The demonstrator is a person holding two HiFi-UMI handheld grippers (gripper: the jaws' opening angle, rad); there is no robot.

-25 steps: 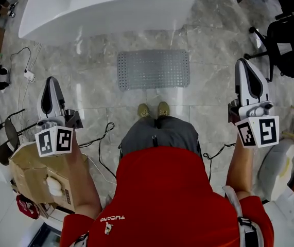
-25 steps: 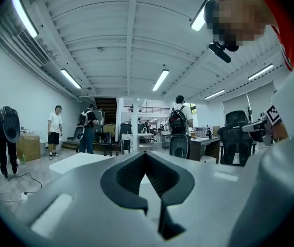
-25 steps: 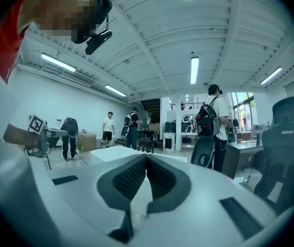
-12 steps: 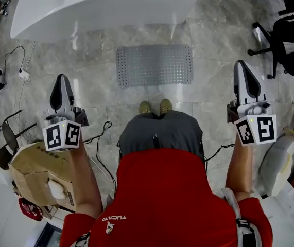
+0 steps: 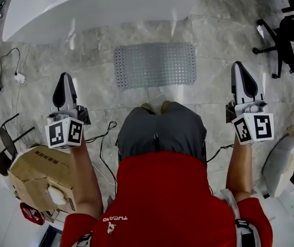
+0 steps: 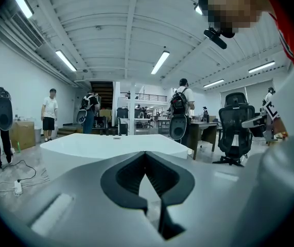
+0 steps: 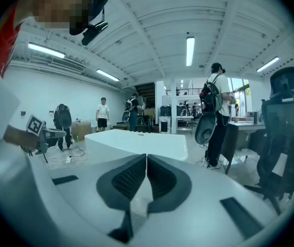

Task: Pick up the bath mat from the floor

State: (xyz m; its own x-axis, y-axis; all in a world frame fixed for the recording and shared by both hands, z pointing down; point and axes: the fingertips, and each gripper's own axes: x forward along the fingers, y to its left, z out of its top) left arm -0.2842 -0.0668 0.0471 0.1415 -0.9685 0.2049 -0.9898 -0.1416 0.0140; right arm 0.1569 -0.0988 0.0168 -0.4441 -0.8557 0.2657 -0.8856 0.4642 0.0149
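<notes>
The grey bath mat (image 5: 155, 65), dotted with small holes, lies flat on the marble floor just in front of the white bathtub (image 5: 100, 6). My left gripper (image 5: 64, 80) hangs to the mat's lower left, well apart from it, jaws shut and empty. My right gripper (image 5: 239, 69) is off the mat's right edge, also shut with nothing held. In the left gripper view the closed gripper (image 6: 145, 154) points nearly level toward the tub (image 6: 110, 145). The right gripper (image 7: 146, 157) likewise faces the tub (image 7: 136, 143). The mat is out of sight in both gripper views.
A cardboard box (image 5: 38, 176) sits at my lower left, cables (image 5: 103, 138) trail on the floor, and a power strip (image 5: 18, 77) lies left. Black office chairs (image 5: 293, 37) stand at the right. Other people (image 6: 49, 115) stand farther back in the room.
Both grippers have sunk lower, and the head view has shifted forward so the mat sits slightly higher and my bent legs hide my shoes. Jaws stayed shut.
</notes>
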